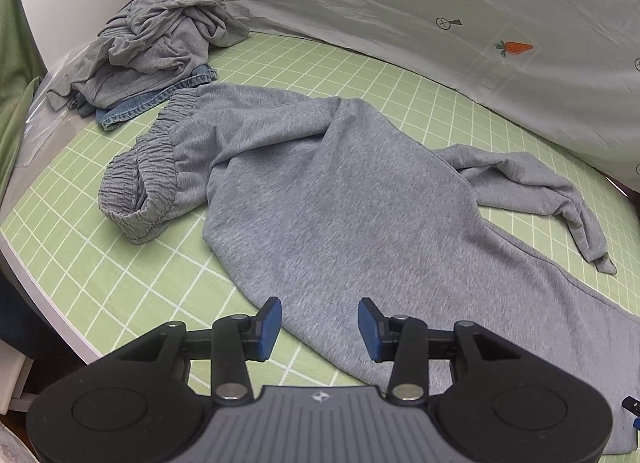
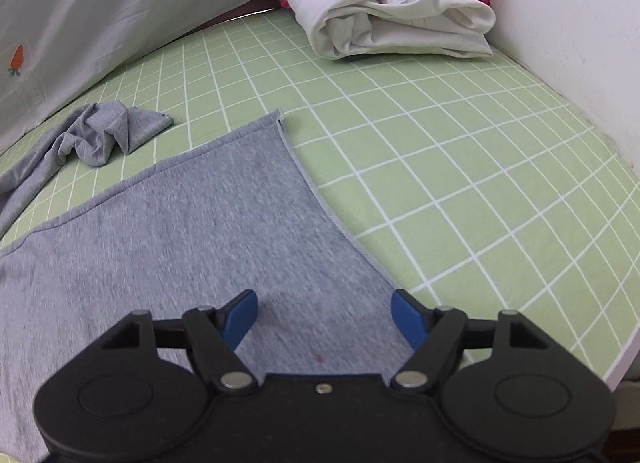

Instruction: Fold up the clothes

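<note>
Apparently one grey sweatpants (image 1: 340, 199), two gripper units (image 1: 319, 329) (image 2: 323, 319) agape

Grey quilt (image 1: 400, 3) print reads, seemingly, "LOOK HERE", upside down.

Probably bedroom: bedsheet (image 1: 120, 283), pillow (image 1: 440, 3).

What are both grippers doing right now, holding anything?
Left gripper: open, fingers spread above the grey sweatpants, holding nothing.
Right gripper: open, over the flat trouser leg, holding nothing.
</note>
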### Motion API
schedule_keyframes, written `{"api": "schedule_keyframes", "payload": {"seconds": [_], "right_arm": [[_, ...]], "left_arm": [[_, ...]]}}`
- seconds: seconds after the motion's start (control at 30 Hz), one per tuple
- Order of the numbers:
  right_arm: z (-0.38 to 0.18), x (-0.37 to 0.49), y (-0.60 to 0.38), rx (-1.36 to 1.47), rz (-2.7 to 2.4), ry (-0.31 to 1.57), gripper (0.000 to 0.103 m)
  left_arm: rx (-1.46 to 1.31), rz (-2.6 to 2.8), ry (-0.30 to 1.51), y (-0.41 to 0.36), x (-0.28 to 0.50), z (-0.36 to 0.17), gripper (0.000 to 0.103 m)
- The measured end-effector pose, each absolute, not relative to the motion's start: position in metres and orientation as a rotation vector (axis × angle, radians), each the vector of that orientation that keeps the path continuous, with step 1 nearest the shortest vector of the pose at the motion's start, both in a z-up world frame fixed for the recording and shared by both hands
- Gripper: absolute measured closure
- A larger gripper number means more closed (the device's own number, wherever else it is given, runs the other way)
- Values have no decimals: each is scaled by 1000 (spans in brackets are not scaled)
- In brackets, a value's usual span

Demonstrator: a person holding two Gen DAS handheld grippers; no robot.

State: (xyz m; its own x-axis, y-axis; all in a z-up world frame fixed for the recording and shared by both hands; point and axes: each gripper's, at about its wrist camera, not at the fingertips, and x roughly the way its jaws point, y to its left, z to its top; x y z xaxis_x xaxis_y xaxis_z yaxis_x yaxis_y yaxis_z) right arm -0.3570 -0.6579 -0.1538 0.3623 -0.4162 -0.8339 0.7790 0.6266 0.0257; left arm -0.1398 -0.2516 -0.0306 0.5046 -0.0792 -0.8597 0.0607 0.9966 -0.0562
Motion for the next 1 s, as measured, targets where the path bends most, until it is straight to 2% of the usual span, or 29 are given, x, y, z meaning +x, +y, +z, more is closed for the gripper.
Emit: {"api": "schedule_keyframes", "payload": {"seconds": [0.07, 0.13, 0.4, 0.5, 0.63, 0.67, 0.77, 0.87, 1.0], "right_arm": [[-151, -355, -655, 416, -751, 911, 89], [-151, -353, -656, 384, -750, 929, 103], [-150, -368, -696, 305, -1082, 979, 103], [-140, -375, -697, 384, -1064, 946, 97], [-129, -354, -660, 373, -983, 925, 62], [-128, -346, -648, 364, -962, 922, 57], [-128, -321, -605, 453, -878, 904, 46], [-132, -291, -552, 499, -810, 915, 45], [-135, -256, -478, 530, -710, 947, 44]], "left_arm": [[-12, -79, 1044, -252, -139, -30, 59], [-9, -72, 1051, -251, -138, -31, 59], [-30, -24, 1054, -233, -132, -29, 58], [-49, 14, 1060, -216, -128, -30, 58], [-76, 63, 1084, -187, -116, -35, 58], [-81, 73, 1091, -178, -113, -38, 57], [-61, 87, 1106, -154, -99, -45, 45], [-32, 82, 1124, -132, -83, -54, 44], [-26, 47, 1162, -106, -58, -68, 35]]}}
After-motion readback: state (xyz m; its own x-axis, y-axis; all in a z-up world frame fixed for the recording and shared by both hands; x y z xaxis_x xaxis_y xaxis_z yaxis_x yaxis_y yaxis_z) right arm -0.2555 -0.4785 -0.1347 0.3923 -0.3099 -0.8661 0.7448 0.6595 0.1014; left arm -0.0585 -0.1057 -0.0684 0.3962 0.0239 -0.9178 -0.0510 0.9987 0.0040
